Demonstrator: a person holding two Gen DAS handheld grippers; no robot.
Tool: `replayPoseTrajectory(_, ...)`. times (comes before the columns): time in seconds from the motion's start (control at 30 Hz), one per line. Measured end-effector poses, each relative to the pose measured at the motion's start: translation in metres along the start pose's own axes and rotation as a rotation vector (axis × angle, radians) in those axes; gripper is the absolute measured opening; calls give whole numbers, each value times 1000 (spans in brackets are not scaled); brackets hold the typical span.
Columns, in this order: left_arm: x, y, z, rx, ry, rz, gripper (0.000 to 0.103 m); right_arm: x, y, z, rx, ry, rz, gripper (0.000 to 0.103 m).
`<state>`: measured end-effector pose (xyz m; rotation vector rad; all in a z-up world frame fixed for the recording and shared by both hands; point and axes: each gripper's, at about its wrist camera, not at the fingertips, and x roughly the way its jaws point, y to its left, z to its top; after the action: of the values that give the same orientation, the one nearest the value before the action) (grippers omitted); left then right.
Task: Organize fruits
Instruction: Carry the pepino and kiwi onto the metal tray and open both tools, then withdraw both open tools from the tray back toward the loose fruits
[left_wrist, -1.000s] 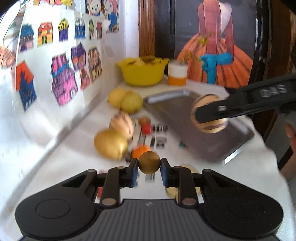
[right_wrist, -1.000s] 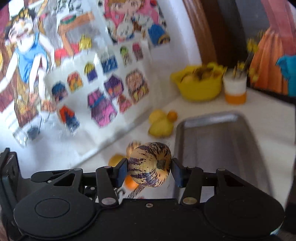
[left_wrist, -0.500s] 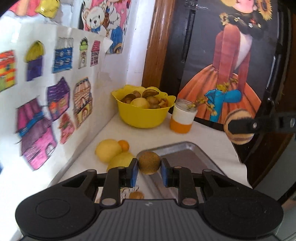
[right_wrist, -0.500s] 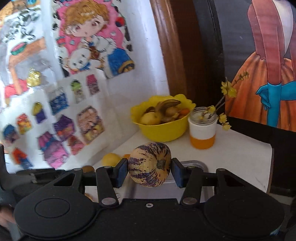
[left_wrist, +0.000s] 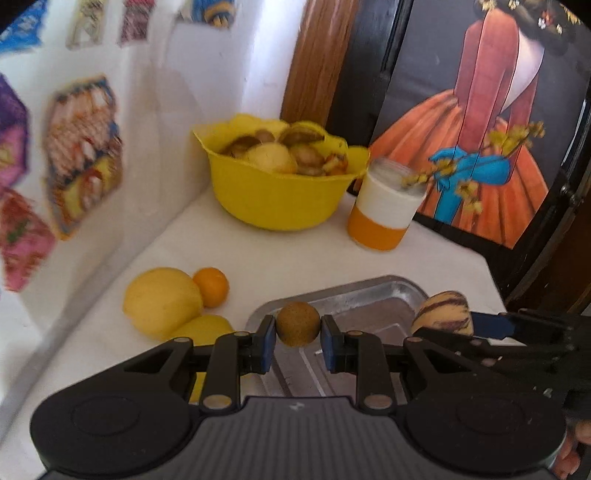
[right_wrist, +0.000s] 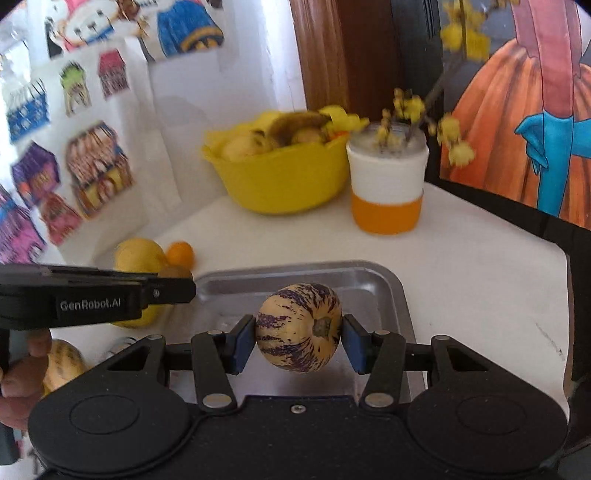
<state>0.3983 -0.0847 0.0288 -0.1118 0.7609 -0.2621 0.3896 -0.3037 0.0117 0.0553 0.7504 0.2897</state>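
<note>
While left tongs (left_wrist: 298, 335) pinch kiwi (left_wrist: 297, 324), right tongs (right_wrist: 298, 339) clamp striped melon (right_wrist: 298, 327) (over tray (right_wrist: 384, 284)).

White wall (left_wrist: 207, 96) with house stickers (right_wrist: 98, 168); dark painted door (left_wrist: 480, 110).

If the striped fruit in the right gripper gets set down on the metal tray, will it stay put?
Probably not: the striped fruit looks round and smooth, so it may roll on the flat tray. The tray's raised rim should stop it.
</note>
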Motion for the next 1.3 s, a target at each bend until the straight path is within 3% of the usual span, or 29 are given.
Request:
replayPoseTrajectory(0.23, 31, -6, -3, 16, 41, 6, 28, 19, -8, -7, -2, 26, -11, 52)
replayPoseTrajectory(0.63, 44, -17, -7, 92, 63, 16, 28, 17, -8, -9, -6, 10, -13, 53)
replayPoseTrajectory(0.9, 29, -18, -7, 78, 55, 10, 36, -17, -1, -15, -23, -55, -42, 67)
replayPoseTrajectory(1.03, 9, -18, -8, 61, 14, 12, 61, -45, 8, -19, -38, -118, -62, 81)
replayPoseTrajectory(1.13, -9, -19, -9, 57, -14, 13, 68, -66, 17, -24, -46, -167, -75, 89)
replayPoseTrajectory(1.2, -23, -20, -11, 47, -37, 17, 78, -81, 23, -26, -47, -202, -80, 98)
replayPoseTrajectory(1.3, -45, -20, -14, 37, -88, 27, 92, -103, 33, -33, -43, -255, -88, 102)
